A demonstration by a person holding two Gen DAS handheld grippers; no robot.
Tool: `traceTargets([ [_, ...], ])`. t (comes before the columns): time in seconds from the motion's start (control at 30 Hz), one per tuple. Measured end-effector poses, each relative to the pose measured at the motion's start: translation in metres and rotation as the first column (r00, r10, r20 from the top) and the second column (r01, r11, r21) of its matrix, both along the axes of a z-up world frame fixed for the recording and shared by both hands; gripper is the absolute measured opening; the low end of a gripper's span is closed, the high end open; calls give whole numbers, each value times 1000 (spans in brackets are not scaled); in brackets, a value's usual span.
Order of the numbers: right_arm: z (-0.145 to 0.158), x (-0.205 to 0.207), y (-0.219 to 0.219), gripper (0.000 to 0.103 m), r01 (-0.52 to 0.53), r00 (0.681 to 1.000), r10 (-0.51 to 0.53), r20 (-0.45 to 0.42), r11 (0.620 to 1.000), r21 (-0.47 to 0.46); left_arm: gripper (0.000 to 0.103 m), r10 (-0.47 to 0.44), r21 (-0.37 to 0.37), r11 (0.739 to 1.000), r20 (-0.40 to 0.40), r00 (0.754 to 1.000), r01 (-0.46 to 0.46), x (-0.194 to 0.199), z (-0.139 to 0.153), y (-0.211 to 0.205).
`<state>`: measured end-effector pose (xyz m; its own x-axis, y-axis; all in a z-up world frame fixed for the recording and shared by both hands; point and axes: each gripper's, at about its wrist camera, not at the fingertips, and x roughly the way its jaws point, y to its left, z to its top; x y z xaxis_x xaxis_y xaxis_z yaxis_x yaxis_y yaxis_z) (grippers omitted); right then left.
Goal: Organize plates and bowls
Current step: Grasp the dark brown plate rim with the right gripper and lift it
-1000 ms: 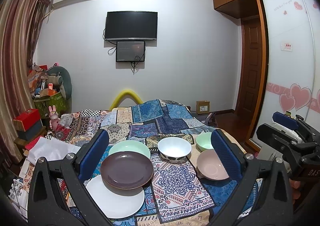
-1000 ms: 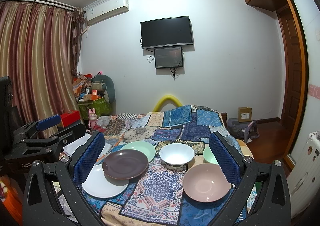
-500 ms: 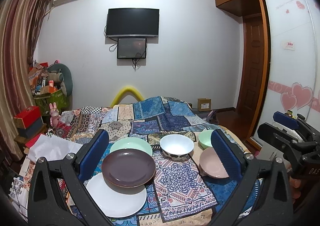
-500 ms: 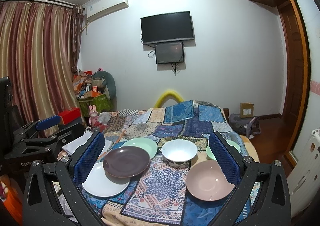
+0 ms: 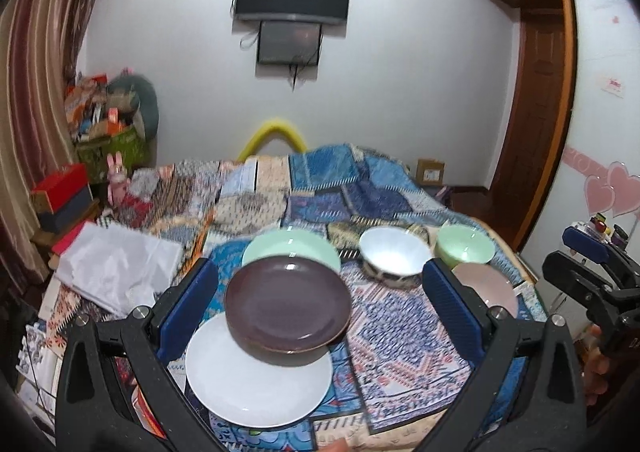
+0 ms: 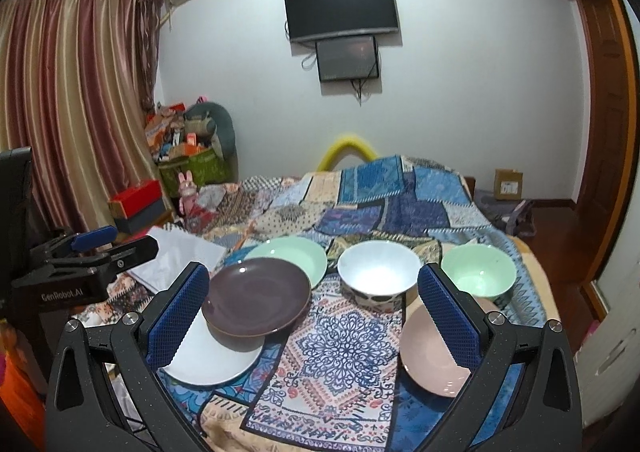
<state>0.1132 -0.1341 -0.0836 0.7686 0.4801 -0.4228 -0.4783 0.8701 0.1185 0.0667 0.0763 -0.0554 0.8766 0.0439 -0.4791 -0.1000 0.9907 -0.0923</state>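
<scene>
Left tongs [image 5: 316, 306]: spread wide, holding nothing, above the bed [image 5: 384, 203].
Right tongs [image 6: 312, 310]: spread wide, holding nothing.
Brown plate [image 5: 288, 310]: between the left tongs' fingers, overlapping the white plate [image 5: 256, 388] nearer the tongs and the green plate [image 5: 292, 246] beyond.
White bowl [image 6: 378, 270]: ahead, between the right tongs' fingers.
Green bowl [image 6: 478, 270]: beyond the right finger.
Pink plate [image 6: 432, 356]: partly behind the right finger.

Glossy glazed purple plate [image 6: 256, 298], white plate [image 5: 258, 382], pink plate [image 6: 434, 356]. Patchwork cloth bedspread [image 6: 376, 207], matt, printed. Right tongs [image 6: 312, 310]: blue textured rubbery pads [image 6: 448, 316], matt black speckled plastic arms.
</scene>
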Motion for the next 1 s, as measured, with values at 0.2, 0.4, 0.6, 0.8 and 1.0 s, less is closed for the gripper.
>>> traceTargets([
  [0.2, -19, 21, 16, 103, -27, 998, 26, -64, 999, -25, 103, 28, 25, 999, -93, 995, -26, 25, -22, 33],
  [0.4, -38, 48, 41, 101, -66, 991, 58, -122, 996, -57, 87, 60, 73, 996, -193, 979, -47, 50, -50, 64],
  [0.6, -61, 74, 66, 92, -109, 975, 91, -202, 991, -81, 78, 59, 32, 998, -266, 962, -53, 72, -76, 91],
  [0.8, -83, 97, 85, 82, -135, 957, 102, -272, 985, -107, 70, 53, 5, 999, -333, 941, -54, 96, -103, 108],
  [1.0, -110, 118, 100, 71, -162, 934, 105, -342, 977, -142, 53, 26, -47, 998, -419, 908, -50, 125, -135, 126],
])
